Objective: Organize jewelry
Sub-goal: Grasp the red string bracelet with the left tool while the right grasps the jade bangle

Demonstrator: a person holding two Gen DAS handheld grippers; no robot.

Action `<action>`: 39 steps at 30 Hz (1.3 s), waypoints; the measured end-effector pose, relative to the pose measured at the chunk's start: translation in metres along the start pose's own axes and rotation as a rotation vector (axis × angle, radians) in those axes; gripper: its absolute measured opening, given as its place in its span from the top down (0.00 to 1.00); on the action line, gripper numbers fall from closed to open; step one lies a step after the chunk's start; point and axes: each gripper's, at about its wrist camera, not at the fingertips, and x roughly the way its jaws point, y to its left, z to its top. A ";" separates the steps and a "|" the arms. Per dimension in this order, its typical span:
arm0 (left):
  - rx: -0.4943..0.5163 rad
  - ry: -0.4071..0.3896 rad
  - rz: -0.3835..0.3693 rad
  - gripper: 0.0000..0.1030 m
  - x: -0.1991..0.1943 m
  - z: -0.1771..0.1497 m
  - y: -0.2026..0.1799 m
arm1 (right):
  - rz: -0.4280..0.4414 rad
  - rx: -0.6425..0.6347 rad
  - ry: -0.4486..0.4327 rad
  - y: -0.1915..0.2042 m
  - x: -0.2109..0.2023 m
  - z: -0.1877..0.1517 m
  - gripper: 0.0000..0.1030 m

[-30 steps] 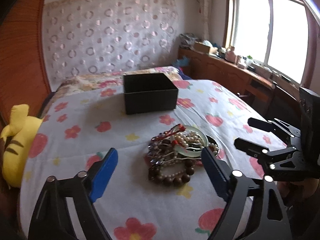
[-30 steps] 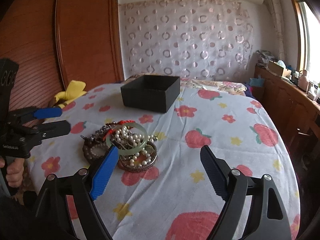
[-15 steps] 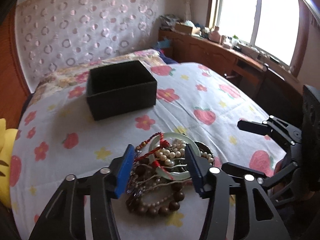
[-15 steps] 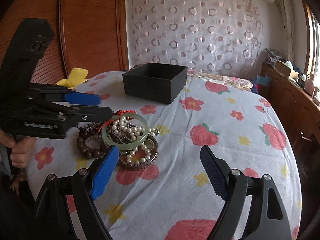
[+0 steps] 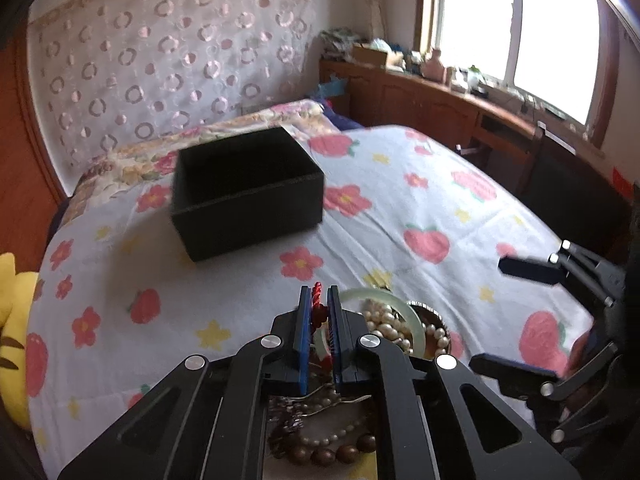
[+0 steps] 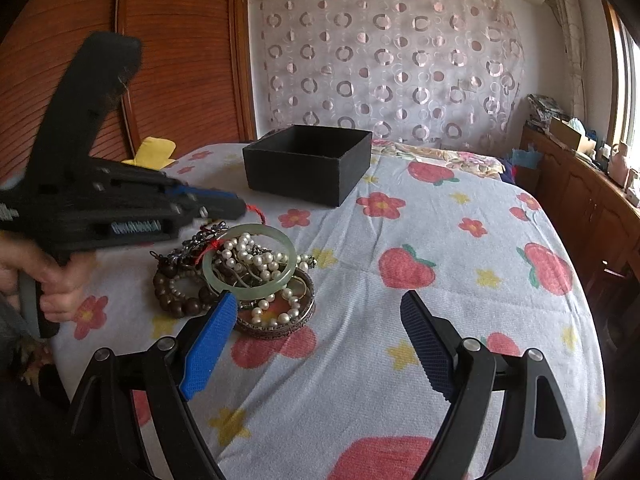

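The left tongs (image 5: 319, 322) are pinched tight on a red cord (image 5: 318, 295) above the pile of jewelry (image 6: 244, 276). The pile lies on the bed (image 6: 460, 292) with the flower sheet, near the front edge. A green bangle (image 6: 250, 262) sits on top with pearls inside. The right tongs (image 6: 316, 344) are wide and hold nothing. The black box (image 6: 308, 162) stands farther back

Tangled jewelry (image 6: 244, 276) heaped near empty black box (image 6: 308, 162).
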 end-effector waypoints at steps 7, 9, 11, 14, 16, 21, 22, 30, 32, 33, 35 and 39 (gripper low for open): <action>-0.073 -0.075 -0.005 0.93 -0.036 0.000 0.018 | 0.049 0.000 0.028 0.003 0.006 0.007 0.17; -0.085 -0.089 -0.005 0.93 -0.044 -0.002 0.022 | 0.060 -0.012 0.037 0.006 0.010 0.011 0.17; -0.095 -0.099 -0.006 0.93 -0.051 -0.004 0.025 | 0.079 -0.022 0.052 0.011 0.016 0.015 0.17; -0.093 -0.119 -0.004 0.93 -0.061 -0.005 0.026 | 0.107 -0.029 0.073 0.018 0.026 0.023 0.17; -0.087 -0.133 0.003 0.93 -0.068 -0.007 0.025 | 0.131 -0.034 0.089 0.022 0.033 0.028 0.17; -0.089 -0.153 0.002 0.93 -0.076 -0.010 0.024 | 0.167 -0.034 0.134 0.026 0.052 0.038 0.13; -0.090 -0.155 0.002 0.93 -0.077 -0.011 0.024 | 0.172 -0.036 0.140 0.027 0.055 0.040 0.13; -0.093 -0.158 -0.001 0.93 -0.078 -0.013 0.025 | 0.170 -0.078 0.188 0.035 0.070 0.048 0.13; -0.093 -0.158 0.003 0.93 -0.078 -0.013 0.026 | 0.166 -0.091 0.197 0.037 0.073 0.048 0.13; -0.094 -0.157 0.002 0.93 -0.078 -0.013 0.026 | 0.163 -0.098 0.199 0.038 0.075 0.048 0.13; -0.098 -0.158 0.004 0.93 -0.079 -0.014 0.028 | 0.164 -0.110 0.205 0.040 0.077 0.049 0.13; -0.102 -0.162 0.009 0.93 -0.081 -0.016 0.029 | 0.184 -0.110 0.204 0.039 0.076 0.049 0.24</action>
